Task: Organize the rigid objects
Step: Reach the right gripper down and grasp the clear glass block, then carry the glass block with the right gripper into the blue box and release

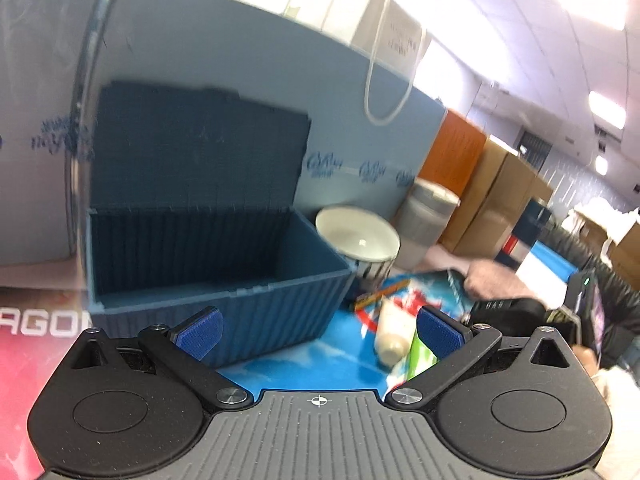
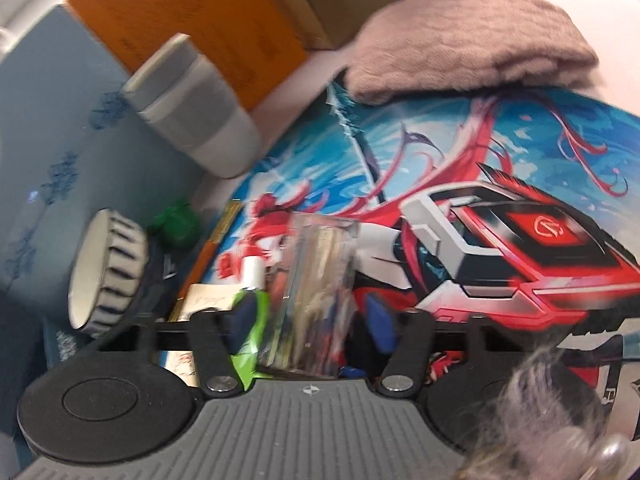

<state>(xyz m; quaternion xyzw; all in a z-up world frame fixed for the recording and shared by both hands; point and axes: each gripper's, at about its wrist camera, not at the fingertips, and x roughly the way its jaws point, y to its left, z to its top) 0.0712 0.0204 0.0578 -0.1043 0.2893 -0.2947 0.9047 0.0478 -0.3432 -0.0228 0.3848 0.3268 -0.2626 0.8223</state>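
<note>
A dark blue ribbed storage box (image 1: 224, 280) stands open, lid up, just ahead of my left gripper (image 1: 318, 330), which is open and empty. A white bowl with dark stripes (image 1: 360, 240) sits right of the box; it also shows in the right wrist view (image 2: 106, 272). A cream tube (image 1: 394, 328) and a green packet (image 1: 420, 354) lie on the blue printed mat (image 1: 320, 364). My right gripper (image 2: 312, 320) is closed around a clear plastic case (image 2: 316, 296) just above the mat (image 2: 520, 160). The green packet (image 2: 252, 336) lies by its left finger.
A grey-and-white cup (image 2: 196, 120) stands at the back, also seen from the left wrist (image 1: 428, 216). A folded pink towel (image 2: 460, 44) lies on the mat's far edge. A green toy (image 2: 176, 224) sits near the bowl. Cardboard boxes (image 1: 492, 200) and a blue wall panel (image 1: 240, 80) stand behind.
</note>
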